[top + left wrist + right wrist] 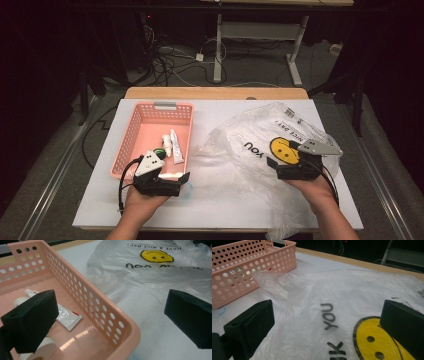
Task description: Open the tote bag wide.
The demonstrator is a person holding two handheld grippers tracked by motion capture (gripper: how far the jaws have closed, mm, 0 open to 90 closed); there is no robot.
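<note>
Your right tongs (327,322) are spread wide w/ nothing pinched, hovering over the smiley plastic bag (260,145) on the counter's (100,200) right side. Left tongs (110,322) also spread, empty, straddling the near right corner of the pink basket (131,131), w/ tubes (176,146) inside.

Plastic bag (260,145): "HAVE A NICE DAY!", "THANK YOU" (partly hidden), w/ yellow smiley.
</note>
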